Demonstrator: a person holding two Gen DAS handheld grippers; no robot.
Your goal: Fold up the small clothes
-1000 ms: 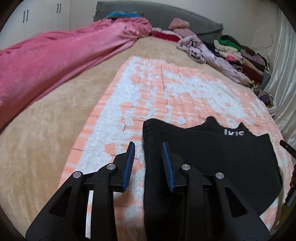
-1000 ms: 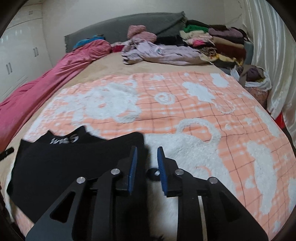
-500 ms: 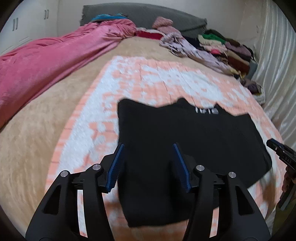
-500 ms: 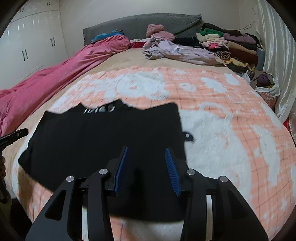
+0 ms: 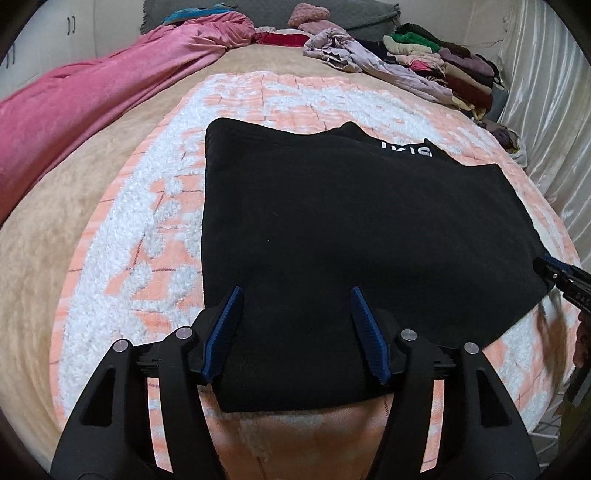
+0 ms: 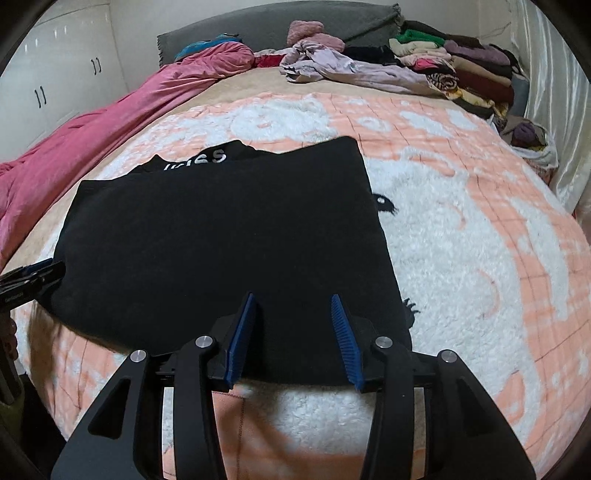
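Note:
A black garment (image 5: 351,229) with white lettering at its far edge lies flat and folded on the orange-and-white fleece blanket (image 5: 155,236); it also shows in the right wrist view (image 6: 221,236). My left gripper (image 5: 295,295) is open and empty, above the garment's near left part. My right gripper (image 6: 293,301) is open and empty, above the garment's near right part. Each gripper's tip shows at the edge of the other's view, the right one (image 5: 554,271) and the left one (image 6: 33,277).
A pink duvet (image 5: 92,85) runs along the left of the bed. A lilac garment (image 6: 343,70) and a stack of folded clothes (image 6: 461,70) lie at the far right by the grey headboard (image 6: 280,26). A curtain (image 5: 546,103) hangs on the right.
Both grippers have opened wider and pulled back toward the bed's near edge. The black garment has been let go and now lies spread flat.

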